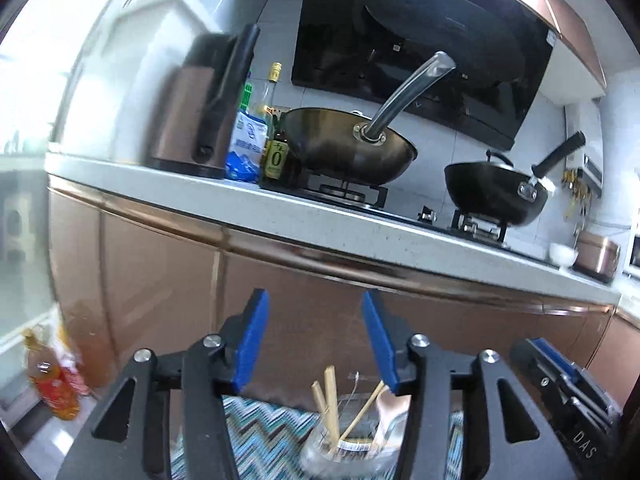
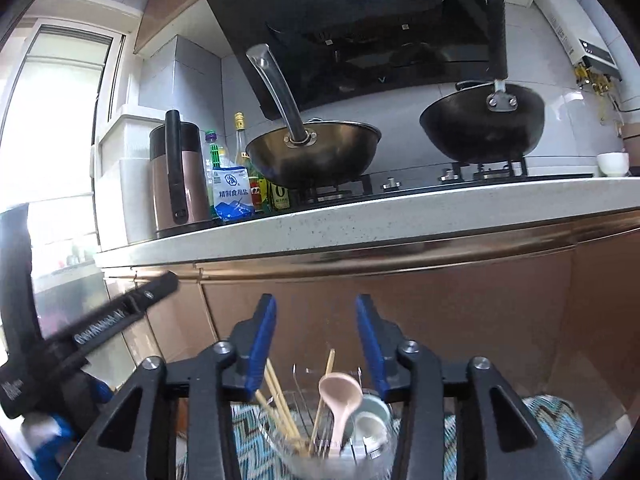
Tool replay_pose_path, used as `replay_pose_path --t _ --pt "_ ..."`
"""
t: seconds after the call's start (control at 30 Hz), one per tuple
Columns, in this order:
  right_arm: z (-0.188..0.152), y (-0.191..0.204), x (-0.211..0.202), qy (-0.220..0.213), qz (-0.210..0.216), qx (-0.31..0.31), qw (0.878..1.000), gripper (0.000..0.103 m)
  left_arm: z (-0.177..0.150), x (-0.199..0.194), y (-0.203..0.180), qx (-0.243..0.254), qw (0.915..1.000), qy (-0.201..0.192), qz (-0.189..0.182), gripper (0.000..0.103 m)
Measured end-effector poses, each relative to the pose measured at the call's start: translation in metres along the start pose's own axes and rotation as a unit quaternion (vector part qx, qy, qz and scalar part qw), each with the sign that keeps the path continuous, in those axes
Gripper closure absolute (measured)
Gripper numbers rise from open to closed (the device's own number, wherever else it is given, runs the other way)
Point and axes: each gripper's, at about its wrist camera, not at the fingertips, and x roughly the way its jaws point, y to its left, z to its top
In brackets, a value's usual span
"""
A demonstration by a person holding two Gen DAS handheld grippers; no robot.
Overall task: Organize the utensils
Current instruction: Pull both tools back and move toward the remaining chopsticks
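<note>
A kitchen is filling both views: a pale speckled countertop (image 2: 400, 220) is running above copper-coloured cabinet doors (image 2: 440, 312), with a black range hood (image 2: 360, 20) hanging over two woks on the stove. The bronze wok (image 2: 312, 156) is sitting left of the black wok (image 2: 480, 124), and a copper kettle (image 2: 178, 184), a bag of salt (image 2: 234, 194) and bottles are standing at the counter's left end.

Only the left wrist view is showing an orange bottle (image 1: 54, 388) down on the floor and a copper pot (image 1: 598, 256) at the counter's far right. Only the right wrist view is showing a pink spoon (image 2: 340, 400) and a small pale cup (image 2: 372, 420) clearly.

The left gripper (image 1: 314, 344) is holding its blue fingers (image 1: 252, 344) apart with nothing between them. A clear glass jar (image 1: 348, 444) holding wooden chopsticks (image 1: 330, 404) is sitting below and just behind its fingertips, on a blue zigzag cloth (image 1: 260, 436).

The right gripper (image 2: 316, 344) is likewise keeping its fingers (image 2: 264, 344) spread and empty, the jar lying below the gap between them, the chopsticks leaning toward the left finger, the spoon nearer the right one.
</note>
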Motion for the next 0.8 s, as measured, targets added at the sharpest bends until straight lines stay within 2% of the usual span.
replay_pose_path --t 0.23,0.4,0.57,0.8 --pt "0.000 0.010 -0.058 0.038 -0.014 -0.012 0.999 0.061 -0.007 -0.071 -0.013 0.046 0.9985 0.020 0.021 0.051" --pt "-0.003 0.019 -0.102 0.045 -0.028 -0.030 0.998 0.051 -0.016 -0.117 -0.022 0.068 0.9971 0.024 0.023 0.049" --pt "-0.004 0.027 -0.135 0.044 -0.036 -0.039 0.998 0.043 -0.024 -0.144 -0.026 0.084 0.9957 0.031 0.023 0.048" --pt "-0.010 0.032 -0.156 0.061 -0.051 -0.049 0.996 0.043 -0.037 -0.163 -0.021 0.100 0.9930 0.053 0.033 0.048"
